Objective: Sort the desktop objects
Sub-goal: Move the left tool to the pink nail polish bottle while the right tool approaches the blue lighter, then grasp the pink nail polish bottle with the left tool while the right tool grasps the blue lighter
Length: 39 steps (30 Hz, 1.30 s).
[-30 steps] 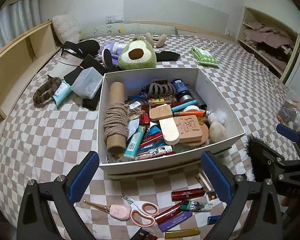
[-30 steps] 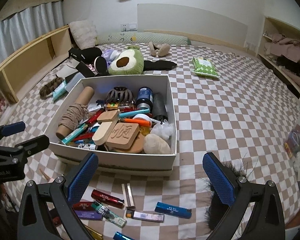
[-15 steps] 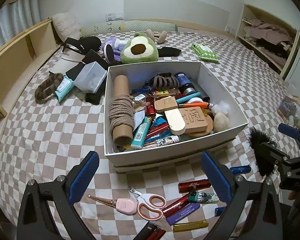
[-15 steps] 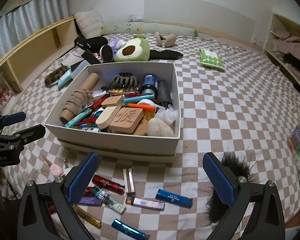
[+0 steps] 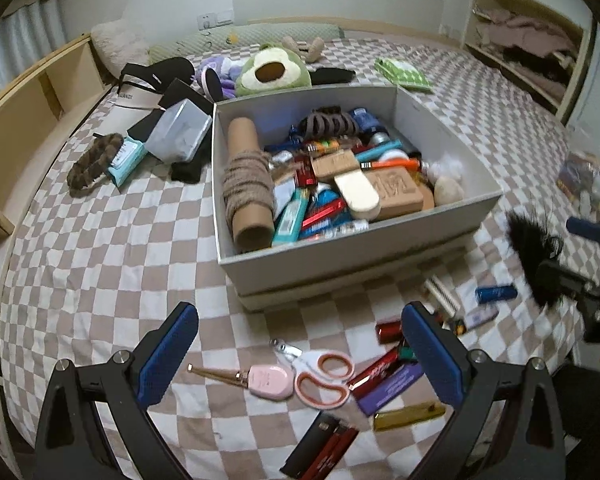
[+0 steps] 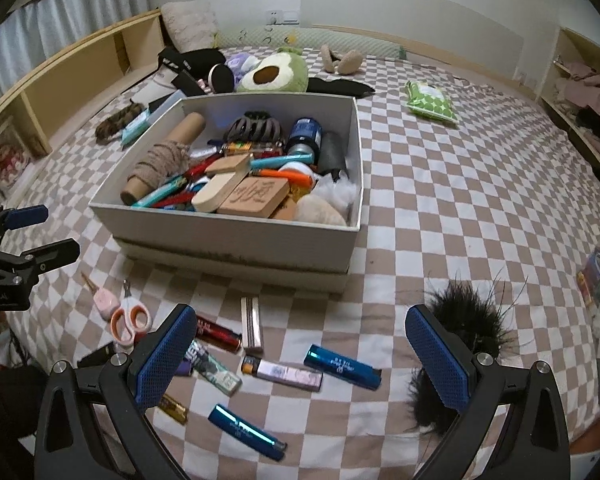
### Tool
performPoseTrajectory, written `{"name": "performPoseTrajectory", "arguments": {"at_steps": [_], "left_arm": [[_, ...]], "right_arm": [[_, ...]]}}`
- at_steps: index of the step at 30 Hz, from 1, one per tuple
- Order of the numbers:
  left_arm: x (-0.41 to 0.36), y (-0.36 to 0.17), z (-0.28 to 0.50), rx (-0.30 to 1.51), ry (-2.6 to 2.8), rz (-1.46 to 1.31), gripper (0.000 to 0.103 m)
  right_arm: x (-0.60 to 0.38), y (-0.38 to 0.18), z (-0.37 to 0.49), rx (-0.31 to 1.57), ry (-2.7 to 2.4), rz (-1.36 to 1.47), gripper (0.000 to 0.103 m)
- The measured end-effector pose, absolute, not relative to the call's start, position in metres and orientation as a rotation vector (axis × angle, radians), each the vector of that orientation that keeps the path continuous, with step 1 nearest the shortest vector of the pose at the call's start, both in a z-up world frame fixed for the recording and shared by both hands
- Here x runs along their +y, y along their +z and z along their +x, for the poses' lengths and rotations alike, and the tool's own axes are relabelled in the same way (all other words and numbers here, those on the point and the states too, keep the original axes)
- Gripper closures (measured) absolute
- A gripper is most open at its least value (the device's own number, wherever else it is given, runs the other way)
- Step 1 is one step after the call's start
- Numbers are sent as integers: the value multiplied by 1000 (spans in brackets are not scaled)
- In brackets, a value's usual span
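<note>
White box (image 6: 236,240) on the checked bedspread (image 6: 460,184), crammed with a twine-wound tube (image 6: 160,164), wooden blocks, pens, a hair claw; scissors (image 5: 320,376), lighters and tubes scattered just in front; left gripper (image 5: 300,356) and right gripper (image 6: 302,356) both spread wide, empty; labels blurred, black fur tuft (image 6: 468,324) half hidden behind a finger.

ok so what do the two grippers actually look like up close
Both match. The left gripper and right gripper each have black angular metal arms with triangular cut-outs and silver screw heads, ending in flat fingers covered with textured blue pads. No cables or sleeves show; the left one carries small white lettering, unreadable.
</note>
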State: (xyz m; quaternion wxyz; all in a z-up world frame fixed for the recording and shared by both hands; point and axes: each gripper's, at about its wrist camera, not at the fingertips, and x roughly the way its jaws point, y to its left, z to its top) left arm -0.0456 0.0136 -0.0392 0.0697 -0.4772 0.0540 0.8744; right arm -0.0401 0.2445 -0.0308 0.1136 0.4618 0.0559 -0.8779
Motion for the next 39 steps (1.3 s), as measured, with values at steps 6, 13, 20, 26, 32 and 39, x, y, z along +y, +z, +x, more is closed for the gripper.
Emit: {"name": "performPoseTrajectory", "arguments": {"at_steps": [6,13,20,26,32,39], "left_arm": [[8,-62,-33,224,2554,-1534,1],[-2,-93,-17,320,2475,-1662,1],[-15,-121,-4,411,2412,-1745,1],[-30,-140,-7,417,2398,-1803,1],[-40,-148,-24,391,2424,-1794,1],[-34,-167,-38,517,2414,-1835,1]], "right_arm": [[245,-39,-32,187,-2542,1380,0],[243,-53,-23,245,-2488,1410,0],[240,-61,-17,309,-2464,1409,0],[241,-70,-19,233,-2419,1455,0],[244,-83,-23,193,-2401,1516,0],[248,-94,-24,202,-2375,1574,0]]}}
